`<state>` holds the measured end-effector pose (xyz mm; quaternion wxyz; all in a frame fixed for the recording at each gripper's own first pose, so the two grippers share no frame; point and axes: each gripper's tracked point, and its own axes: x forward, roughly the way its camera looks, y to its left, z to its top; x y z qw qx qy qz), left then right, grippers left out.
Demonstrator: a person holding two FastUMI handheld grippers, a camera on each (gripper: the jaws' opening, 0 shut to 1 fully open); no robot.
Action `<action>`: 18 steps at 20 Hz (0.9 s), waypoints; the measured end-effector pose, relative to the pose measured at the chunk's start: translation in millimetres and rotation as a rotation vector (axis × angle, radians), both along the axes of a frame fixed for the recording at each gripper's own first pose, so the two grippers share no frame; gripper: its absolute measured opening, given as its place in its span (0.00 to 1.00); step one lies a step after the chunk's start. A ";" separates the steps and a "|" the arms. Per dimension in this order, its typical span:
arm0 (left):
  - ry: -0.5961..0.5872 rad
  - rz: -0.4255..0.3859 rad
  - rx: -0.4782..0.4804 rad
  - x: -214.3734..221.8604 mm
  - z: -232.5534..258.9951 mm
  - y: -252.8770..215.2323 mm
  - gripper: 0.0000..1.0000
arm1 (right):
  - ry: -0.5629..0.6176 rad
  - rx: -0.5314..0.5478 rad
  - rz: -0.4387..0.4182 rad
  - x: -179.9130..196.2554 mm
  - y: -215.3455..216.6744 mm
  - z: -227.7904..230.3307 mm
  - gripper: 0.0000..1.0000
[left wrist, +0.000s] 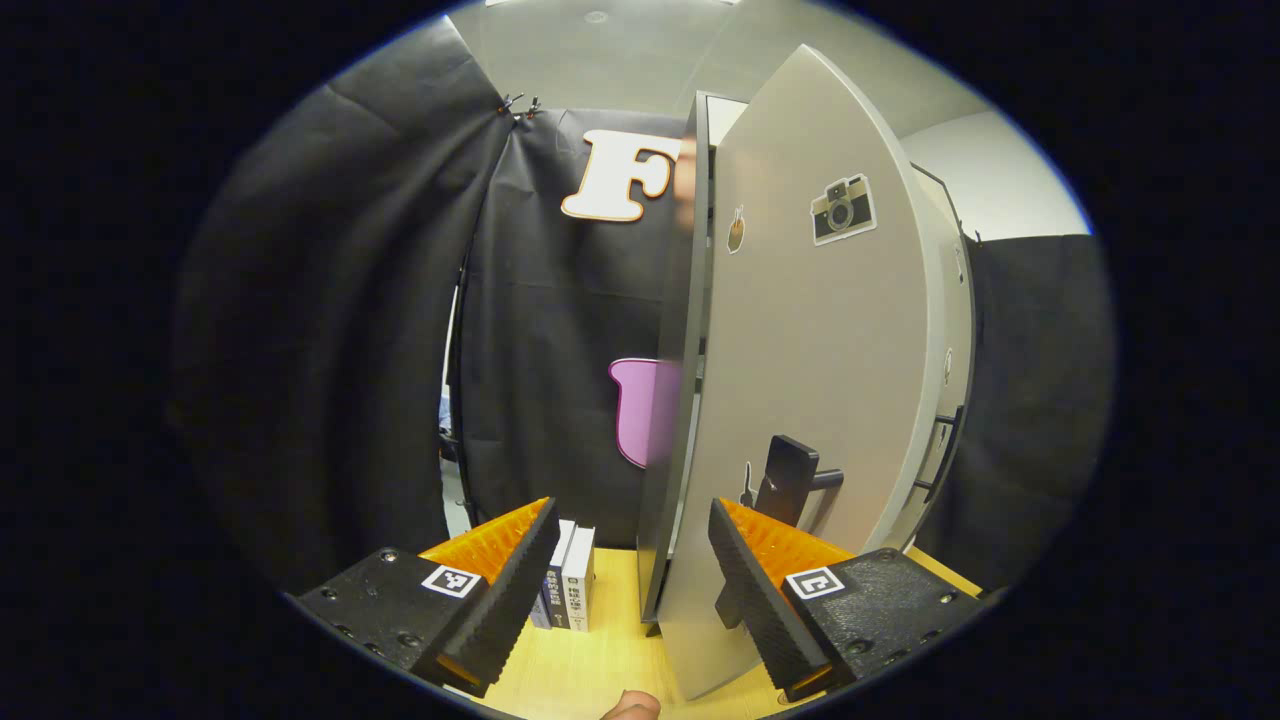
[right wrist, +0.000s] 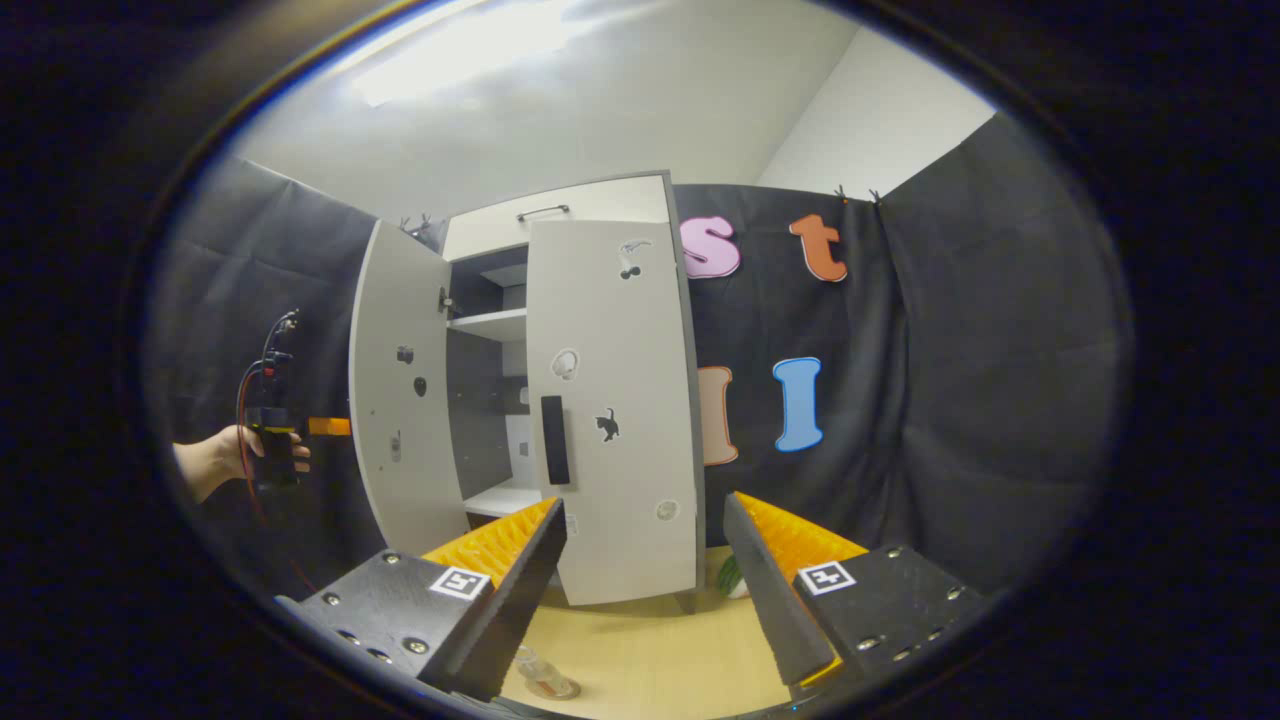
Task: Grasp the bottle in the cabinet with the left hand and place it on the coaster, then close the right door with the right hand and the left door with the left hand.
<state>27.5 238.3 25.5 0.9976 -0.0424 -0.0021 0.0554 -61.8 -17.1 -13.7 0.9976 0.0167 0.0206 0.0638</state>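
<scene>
The grey cabinet (right wrist: 560, 215) stands on a wooden table (right wrist: 650, 650). Its right door (right wrist: 610, 400), with a dark handle, lies against the cabinet front. The left door (right wrist: 400, 400) swings wide open, so the shelves show. In the left gripper view that door's outer face (left wrist: 820, 350) with its handle (left wrist: 795, 480) rises just ahead of my open left gripper (left wrist: 635, 580), its lower edge beside the right finger. A hand holds the left gripper (right wrist: 275, 440) behind the open door. My right gripper (right wrist: 645, 580) is open and holds nothing. A clear bottle (right wrist: 542, 675) stands near the table's front, on what looks like a round coaster.
Several small books (left wrist: 568, 590) stand upright on the table left of the open door. A green object (right wrist: 730, 575) lies by the cabinet's right foot. Black cloth walls surround the booth on all sides.
</scene>
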 end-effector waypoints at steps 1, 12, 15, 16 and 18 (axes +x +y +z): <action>0.001 0.009 -0.002 -0.4 -1.7 -2.0 0.95 | 0.003 -0.004 -0.006 -4.1 -3.1 -0.9 0.98; -0.002 -0.012 0.007 3.4 1.6 -25.2 0.90 | 0.015 -0.026 -0.010 -6.5 -5.4 -12.1 0.96; 0.003 -0.029 0.019 5.7 1.8 -34.4 1.00 | 0.028 -0.033 -0.020 -3.2 -8.5 -16.9 0.96; 0.000 -0.033 0.033 6.6 3.8 -37.1 0.90 | 0.030 -0.034 -0.016 -2.3 -6.7 -17.9 0.96; -0.012 -0.027 0.053 8.7 7.0 -38.0 0.90 | 0.036 -0.036 -0.013 0.0 -6.6 -19.5 0.96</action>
